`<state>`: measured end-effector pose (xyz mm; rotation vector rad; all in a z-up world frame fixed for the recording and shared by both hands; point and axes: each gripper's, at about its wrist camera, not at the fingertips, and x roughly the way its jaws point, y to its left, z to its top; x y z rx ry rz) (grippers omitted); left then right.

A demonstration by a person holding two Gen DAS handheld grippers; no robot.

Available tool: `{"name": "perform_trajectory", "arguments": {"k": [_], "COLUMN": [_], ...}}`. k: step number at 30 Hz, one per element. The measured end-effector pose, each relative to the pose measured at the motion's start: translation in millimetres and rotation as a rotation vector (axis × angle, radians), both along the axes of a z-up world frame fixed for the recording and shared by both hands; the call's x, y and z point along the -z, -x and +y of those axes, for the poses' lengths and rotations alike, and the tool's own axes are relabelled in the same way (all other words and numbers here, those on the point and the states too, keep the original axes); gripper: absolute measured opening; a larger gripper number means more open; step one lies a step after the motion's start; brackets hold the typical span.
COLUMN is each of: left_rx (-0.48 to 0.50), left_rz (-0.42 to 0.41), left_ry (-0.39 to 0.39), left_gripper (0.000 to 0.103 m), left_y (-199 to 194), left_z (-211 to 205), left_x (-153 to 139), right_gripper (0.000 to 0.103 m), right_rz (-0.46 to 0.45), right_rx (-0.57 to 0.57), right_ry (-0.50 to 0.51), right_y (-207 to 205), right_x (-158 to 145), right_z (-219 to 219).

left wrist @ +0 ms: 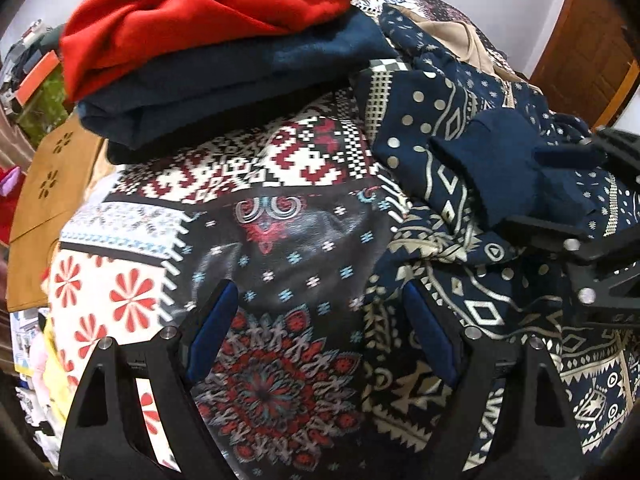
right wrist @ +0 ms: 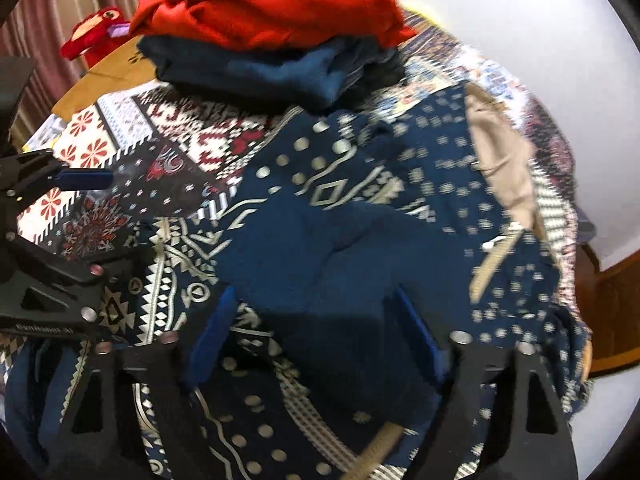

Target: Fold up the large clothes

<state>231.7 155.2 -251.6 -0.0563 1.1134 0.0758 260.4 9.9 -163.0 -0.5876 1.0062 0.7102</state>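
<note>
**Folding step: patterned navy garment on the bed, both tools over it**

Lying crumpled across the right side of the patchwork bedspread (left wrist: 280, 220) is the navy patterned garment (left wrist: 440, 168), with a tan lining showing at its far edge. A plain navy cuff (left wrist: 492, 160) of it sits at the tips of the right gripper (left wrist: 560, 188); from the left wrist view the fingers appear closed on that cuff, but the contact is partly hidden and I cannot tell for certain.

Left gripper (left wrist: 320, 332): fingers apart, blue pads (left wrist: 212, 328) visible, hovering over the bedspread beside the garment's left edge, holding nothing.

Toward the far edge of the bed: a folded stack, red garment (left wrist: 208, 12) on top of a dark blue garment (left wrist: 240, 84). Right wrist view is motion-blurred.
</note>
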Motion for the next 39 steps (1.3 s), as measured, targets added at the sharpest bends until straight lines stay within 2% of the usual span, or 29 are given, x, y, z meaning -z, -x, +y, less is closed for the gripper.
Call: {"name": "perform_trajectory", "arguments": {"k": [1, 5, 9, 14, 16, 19, 21, 23, 24, 28, 30, 32, 34, 39], "left_rx": [0.006, 0.022, 0.042, 0.057, 0.072, 0.088, 0.086, 0.068, 0.056, -0.039, -0.098, -0.137, -0.166, -0.173], "left_rz": [-0.004, -0.013, 0.003, -0.023, -0.029, -0.031, -0.035, -0.049, -0.057, -0.104, -0.136, -0.168, -0.173, -0.128], "left_ry": [-0.003, 0.006, 0.016, -0.011, -0.012, 0.001, 0.012, -0.008, -0.012, 0.003, -0.003, 0.035, 0.039, -0.022], "left_gripper": [0.084, 0.084, 0.084, 0.084, 0.080, 0.057, 0.033, 0.020, 0.018, 0.014, 0.014, 0.014, 0.014, 0.014], "left_y": [-1, -6, -15, -27, -33, -46, -52, -56, -58, -56, -52, -44, -40, -32], "left_z": [-1, -7, -17, -32, -38, -46, -49, -53, -53, -37, -22, -4, 4, 2], "left_x": [0, 2, 5, 3, 3, 4, 4, 1, 0, -10, -17, -24, -24, -10], "right_gripper": [0.061, 0.031, 0.018, 0.016, 0.016, 0.015, 0.015, 0.015, 0.015, 0.015, 0.015, 0.015, 0.015, 0.015], "right_rz": [0.005, 0.015, -0.007, -0.053, -0.085, -0.143, -0.177, -0.212, -0.232, -0.304, -0.326, -0.336, -0.326, -0.257], "right_rx": [-0.004, -0.019, 0.010, 0.061, 0.095, 0.159, 0.201, 0.248, 0.271, 0.357, 0.392, 0.426, 0.467, 0.524], "right_ry": [-0.006, -0.031, -0.063, -0.130, -0.162, -0.212, -0.250, -0.292, -0.310, -0.360, -0.372, -0.383, -0.393, -0.364], "right_y": [-1, -2, -4, -10, -14, -22, -25, -29, -30, -32, -31, -31, -32, -33], "right_x": [2, 9, -1, -30, -47, -76, -96, -118, -127, -157, -163, -166, -162, -132], "right_z": [1, 3, -2, -21, -34, -57, -74, -93, -102, -141, -155, -171, -187, -208]}}
